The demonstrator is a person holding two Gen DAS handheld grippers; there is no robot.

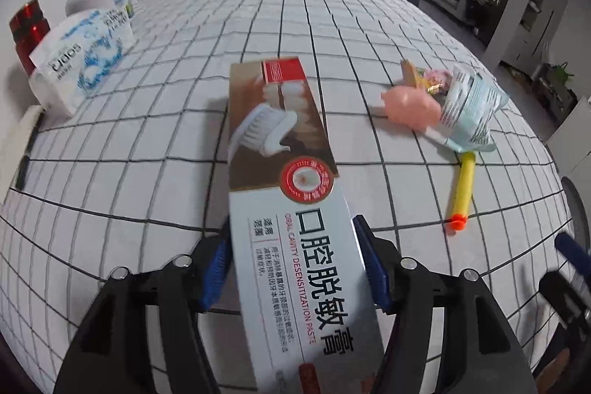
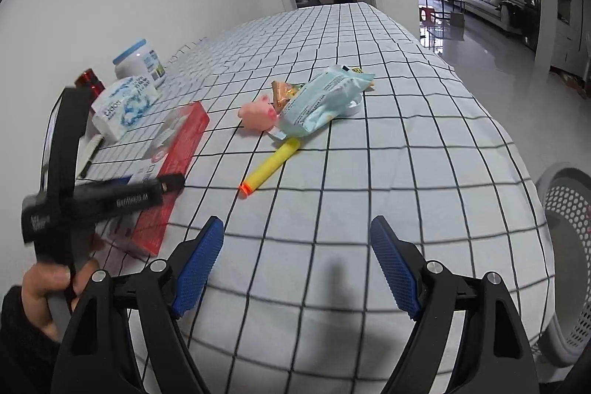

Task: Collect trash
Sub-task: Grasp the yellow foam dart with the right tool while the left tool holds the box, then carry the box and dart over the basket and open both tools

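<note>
Gripping a long toothpaste box (image 1: 291,209) between its blue pads, the left hand-held gripper (image 1: 295,246) holds the carton lengthwise, pointing away over the checked surface (image 1: 332,24). From the right wrist view the same box shows its red side, and the person's left hand (image 2: 44,287) is wrapped round the handle of that tool at the near left edge.

The right hand-held gripper (image 2: 297,246) stands wide apart, nothing between its fingers, above bare cloth near the front of the surface.

Further out lies a small heap of litter: a pale blue crumpled wrapper (image 2: 325,102), an orange-gold wrapper (image 2: 284,93) tucked just behind it, and a pink toy pig (image 2: 258,115) touching the pile on its left. A yellow foam dart (image 2: 267,167) with an orange tip lies partly under the blue wrapper's near edge, pointing back toward the front.

Along the wall side on the left stand a white jar with a blue lid (image 2: 138,63), a white and blue pack (image 2: 123,108) in front of it, and a red shiny canister (image 2: 88,80) beside them.

At the far right, off the surface's edge, a grey perforated basket (image 2: 569,246) is partly in view.
</note>
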